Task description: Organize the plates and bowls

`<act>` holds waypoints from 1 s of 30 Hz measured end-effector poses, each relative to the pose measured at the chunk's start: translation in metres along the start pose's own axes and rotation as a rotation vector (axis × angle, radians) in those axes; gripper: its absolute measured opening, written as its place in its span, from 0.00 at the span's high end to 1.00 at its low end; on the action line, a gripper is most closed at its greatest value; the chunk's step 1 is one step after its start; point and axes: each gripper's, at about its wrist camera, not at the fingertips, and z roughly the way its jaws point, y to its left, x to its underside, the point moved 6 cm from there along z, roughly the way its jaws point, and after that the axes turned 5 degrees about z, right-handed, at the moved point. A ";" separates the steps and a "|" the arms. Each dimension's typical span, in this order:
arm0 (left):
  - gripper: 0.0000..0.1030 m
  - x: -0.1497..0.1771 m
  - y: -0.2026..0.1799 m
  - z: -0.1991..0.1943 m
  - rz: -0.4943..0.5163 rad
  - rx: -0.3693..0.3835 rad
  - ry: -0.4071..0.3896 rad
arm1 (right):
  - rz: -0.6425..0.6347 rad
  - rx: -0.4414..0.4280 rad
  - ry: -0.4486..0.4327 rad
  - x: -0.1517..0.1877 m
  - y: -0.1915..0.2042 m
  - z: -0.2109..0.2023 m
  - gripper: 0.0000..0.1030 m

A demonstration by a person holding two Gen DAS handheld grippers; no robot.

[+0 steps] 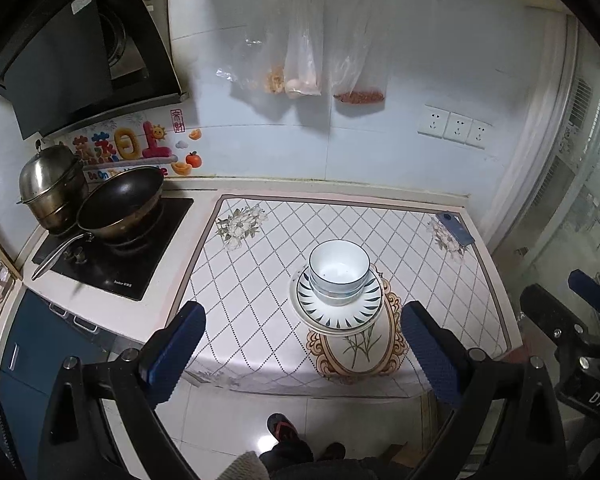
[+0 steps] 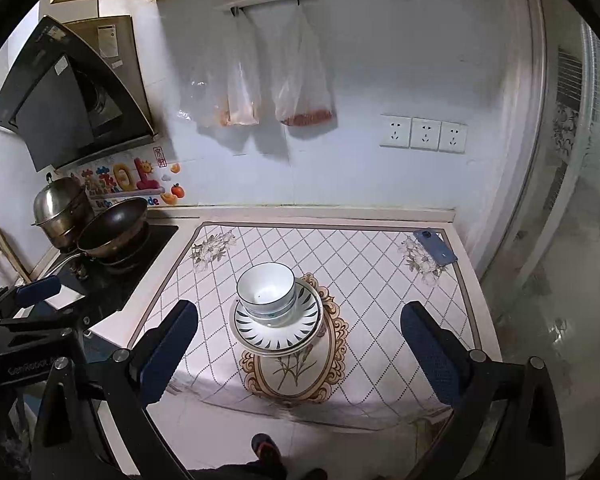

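White bowls with a blue rim point(image 1: 339, 270) sit nested in a stack on stacked plates with dark leaf marks point(image 1: 338, 312), in the middle of the cloth-covered counter point(image 1: 260, 280). The same bowls point(image 2: 265, 286) and plates point(image 2: 278, 326) show in the right wrist view. My left gripper point(image 1: 302, 354) is open and empty, held back above the counter's near edge. My right gripper point(image 2: 298, 350) is open and empty, also held back from the stack. The right gripper also shows at the right edge of the left wrist view point(image 1: 580, 320).
A blue phone point(image 2: 436, 246) lies at the counter's far right corner. A black wok point(image 1: 120, 208) and a steel steamer pot point(image 1: 52, 188) stand on the hob point(image 1: 112, 256) at the left. Plastic bags point(image 1: 304, 60) hang on the wall. A foot point(image 1: 282, 428) stands on the floor below.
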 end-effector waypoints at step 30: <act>0.03 0.000 0.024 -0.012 -0.028 -0.007 -0.031 | -0.016 0.011 0.001 -0.009 -0.005 -0.004 0.00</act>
